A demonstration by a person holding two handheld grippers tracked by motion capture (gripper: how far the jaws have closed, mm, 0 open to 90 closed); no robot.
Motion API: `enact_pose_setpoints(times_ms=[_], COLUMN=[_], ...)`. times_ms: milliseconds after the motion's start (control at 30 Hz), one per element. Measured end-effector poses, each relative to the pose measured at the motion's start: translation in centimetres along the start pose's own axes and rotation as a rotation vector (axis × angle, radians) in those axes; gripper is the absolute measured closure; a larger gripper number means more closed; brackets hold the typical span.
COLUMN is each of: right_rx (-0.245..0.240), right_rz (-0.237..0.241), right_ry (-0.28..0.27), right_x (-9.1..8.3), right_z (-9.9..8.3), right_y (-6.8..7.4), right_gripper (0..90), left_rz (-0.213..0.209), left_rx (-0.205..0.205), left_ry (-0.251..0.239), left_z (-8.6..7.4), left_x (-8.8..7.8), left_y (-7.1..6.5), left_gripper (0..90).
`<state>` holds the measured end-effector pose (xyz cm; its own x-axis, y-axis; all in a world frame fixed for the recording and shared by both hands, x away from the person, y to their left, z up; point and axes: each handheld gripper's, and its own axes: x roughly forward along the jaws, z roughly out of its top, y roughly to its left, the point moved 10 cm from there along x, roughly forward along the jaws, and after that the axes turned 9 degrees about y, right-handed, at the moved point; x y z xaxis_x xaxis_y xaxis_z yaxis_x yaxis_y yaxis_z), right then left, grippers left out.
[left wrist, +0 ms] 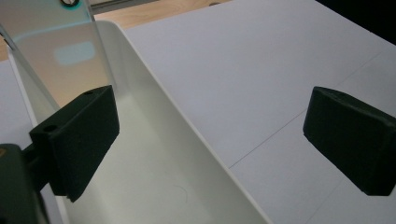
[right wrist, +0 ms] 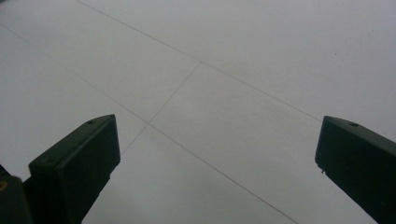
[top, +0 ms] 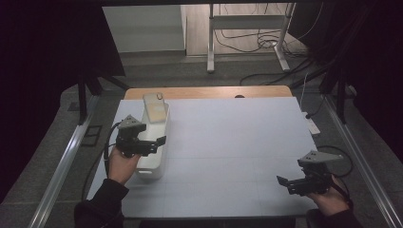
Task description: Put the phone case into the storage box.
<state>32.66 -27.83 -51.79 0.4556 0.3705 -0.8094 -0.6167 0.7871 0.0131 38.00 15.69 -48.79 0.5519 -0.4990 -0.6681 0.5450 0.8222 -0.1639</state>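
- The right tongs (top: 291, 183) are seen at the near right corner of the bench (top: 228, 142) in the high view, held by the person's right hand (top: 328, 199), with the jaws pointed leftward over the bare white surface.
- In the right gripper view the right tongs (right wrist: 215, 158) are shown spread wide, with nothing gripped between the jaws; only the white sheet with its thin ruled lines is seen beneath them.
- The left tongs (top: 159, 142) are seen at the near left of the bench in the high view, held by the left hand (top: 122, 164), and are positioned over the near half of the white bin (top: 159, 166).
- In the left gripper view the left tongs (left wrist: 210, 140) are likewise shown wide open and nothing is clasped: one jaw is placed inside the white bin (left wrist: 154, 182), while the other is hung outside it over the bench, so that the bin's long wall is straddled.
- The bin is a narrow, long, white plastic tub set lengthwise along the left side of the white sheet, near its left edge.
- A phone (top: 154, 107) is found at the far end of the bin, propped against the far wall and tilted, with its top edge raised above the rim.
- In the left gripper view the phone (left wrist: 60, 56) is seen just beyond the inner jaw; whether the two are touching cannot be told.
- A strip of bare wood (top: 204, 91) is left visible along the far edge of the bench, past the white sheet.
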Motion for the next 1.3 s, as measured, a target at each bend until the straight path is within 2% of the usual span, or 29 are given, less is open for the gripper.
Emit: enact_pose_setpoints(times_ms=[400,1300], right_rx=[0.0,0.001], right_rz=[-0.003,-0.002], right_ry=[0.005,0.005], right_x=[0.0,0.1], right_z=[0.0,0.0], right_y=[0.0,0.0], right_gripper=[0.0,0.0], left_rz=[0.001,-0.001], left_rx=[0.008,-0.014], left_ry=[-0.014,-0.03], left_z=[-0.5,-2.7], left_x=[-0.9,-2.9], left_y=[-0.6,-0.9], left_gripper=[4.4,4.4])
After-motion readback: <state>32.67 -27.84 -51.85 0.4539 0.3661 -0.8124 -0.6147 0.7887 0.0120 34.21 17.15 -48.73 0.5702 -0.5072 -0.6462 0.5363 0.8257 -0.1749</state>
